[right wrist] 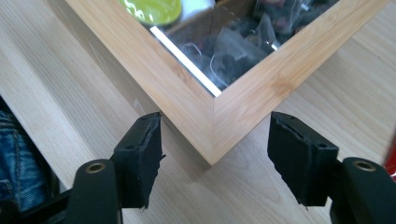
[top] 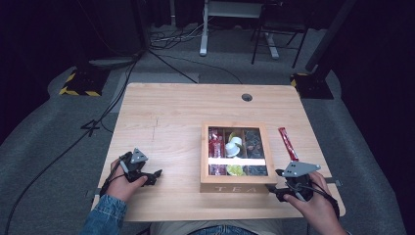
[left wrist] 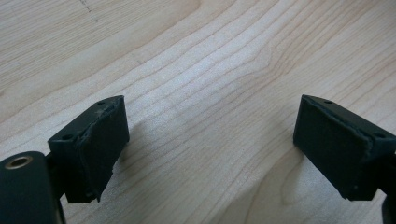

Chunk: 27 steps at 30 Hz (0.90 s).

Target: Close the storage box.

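Observation:
A wooden tea box [top: 234, 183] with a glass lid sits at the front right of the table, holding red packets [top: 215, 144], white pods [top: 233, 145] and dark tea bags [top: 254, 142]. My right gripper [top: 277, 183] is at the box's near right corner. In the right gripper view its open jaws [right wrist: 215, 135] straddle that corner of the box frame [right wrist: 187, 93] without touching it. Dark tea bags [right wrist: 243, 46] and a lime pod [right wrist: 152, 9] show through the glass. My left gripper [top: 155, 177] rests at the front left, open [left wrist: 210, 140] over bare wood.
A red stick packet [top: 288, 143] lies on the table just right of the box. A round cable hole [top: 247, 97] sits near the far edge. The table's front edge [top: 205, 217] runs close below both hands. Cables and stand legs are on the floor beyond.

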Each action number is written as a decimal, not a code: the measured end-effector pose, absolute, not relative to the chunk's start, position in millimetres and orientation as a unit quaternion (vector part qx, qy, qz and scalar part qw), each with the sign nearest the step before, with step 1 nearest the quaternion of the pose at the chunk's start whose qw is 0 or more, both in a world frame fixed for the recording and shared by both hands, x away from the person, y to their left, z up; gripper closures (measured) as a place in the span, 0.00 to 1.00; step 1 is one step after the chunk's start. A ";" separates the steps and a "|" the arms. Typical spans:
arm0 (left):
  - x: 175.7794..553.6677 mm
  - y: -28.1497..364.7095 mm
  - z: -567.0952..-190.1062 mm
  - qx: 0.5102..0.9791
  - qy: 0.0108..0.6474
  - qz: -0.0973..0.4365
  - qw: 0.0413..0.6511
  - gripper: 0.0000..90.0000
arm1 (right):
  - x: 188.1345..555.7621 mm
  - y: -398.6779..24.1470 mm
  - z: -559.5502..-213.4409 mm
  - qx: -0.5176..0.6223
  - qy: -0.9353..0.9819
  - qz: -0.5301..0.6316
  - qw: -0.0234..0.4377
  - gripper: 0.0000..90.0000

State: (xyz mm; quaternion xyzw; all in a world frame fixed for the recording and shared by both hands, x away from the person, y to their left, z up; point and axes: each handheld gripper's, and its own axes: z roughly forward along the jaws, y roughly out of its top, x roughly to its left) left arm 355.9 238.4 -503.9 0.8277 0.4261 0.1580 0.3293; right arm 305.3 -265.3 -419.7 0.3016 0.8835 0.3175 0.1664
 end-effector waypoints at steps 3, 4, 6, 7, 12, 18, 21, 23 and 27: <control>355.9 238.4 -503.9 0.828 0.426 0.158 0.329 0.12 | 305.6 -266.3 -412.0 0.306 0.875 0.338 0.161 0.38; 356.0 238.3 -504.1 0.827 0.426 0.159 0.330 0.12 | 306.7 -266.6 -409.8 0.305 0.874 0.343 0.161 0.38; 355.9 238.3 -504.0 0.827 0.426 0.159 0.330 0.12 | 310.2 -267.8 -403.9 0.306 0.868 0.356 0.160 0.38; 355.9 238.3 -504.0 0.827 0.427 0.158 0.330 0.12 | 311.4 -268.7 -401.4 0.306 0.866 0.361 0.160 0.38; 355.9 239.1 -504.3 0.827 0.424 0.156 0.333 0.12 | 318.9 -280.6 -383.7 0.316 0.843 0.401 0.171 0.36; 355.3 240.4 -504.1 0.830 0.420 0.154 0.332 0.12 | 326.4 -303.9 -369.6 0.332 0.823 0.422 0.184 0.36; 355.6 241.5 -504.2 0.832 0.415 0.154 0.334 0.12 | 329.7 -316.2 -366.9 0.340 0.821 0.419 0.188 0.35; 355.4 241.8 -504.4 0.832 0.415 0.152 0.335 0.12 | 331.8 -324.1 -366.7 0.347 0.818 0.415 0.195 0.35; 355.8 242.7 -504.2 0.834 0.411 0.149 0.335 0.12 | 336.0 -339.8 -369.1 0.368 0.812 0.406 0.200 0.34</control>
